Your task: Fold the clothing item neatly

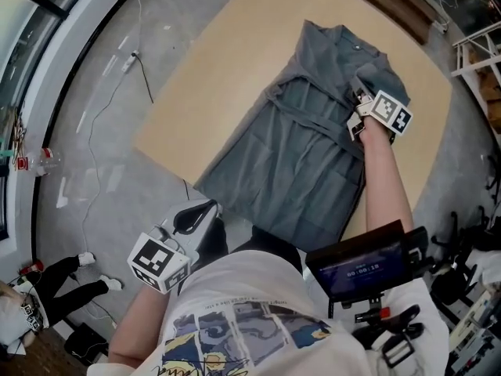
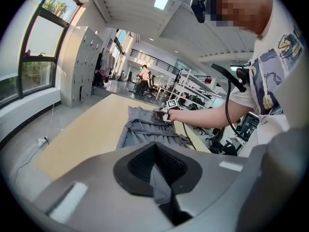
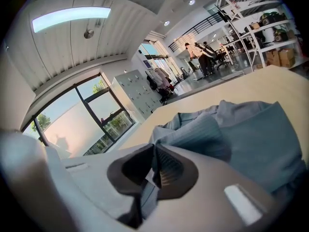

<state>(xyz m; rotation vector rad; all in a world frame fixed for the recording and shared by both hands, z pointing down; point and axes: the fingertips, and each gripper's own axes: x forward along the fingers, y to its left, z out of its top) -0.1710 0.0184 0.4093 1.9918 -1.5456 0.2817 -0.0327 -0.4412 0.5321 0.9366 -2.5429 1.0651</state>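
robe: the grey belted robe [image 1: 297, 155] lies spread lengthwise on the bench [image 1: 219, 77], collar at the far end, hem hanging over the near edge towards the person.
belt: the tie belt [image 1: 301, 116] runs across the waist and will likely get trapped inside any fold.
right claw: the right claw [image 1: 355, 94] is out at the far right of the robe by the shoulder, closed narrow on a bunched pinch of the grey cloth; its own view shows fabric running back between the pads [image 3: 164, 167].
why there: a grip at the shoulder or sleeve lets that side be drawn in over the body.
left claw: the left claw [image 1: 196, 216] hangs off the near edge beside the hem corner, pressed right together; a thin strip of the same grey cloth seems caught between its pads [image 2: 166, 164].
why there: probably pins the hem so the cloth stays taut.
stage: early, no neat fold made yet.
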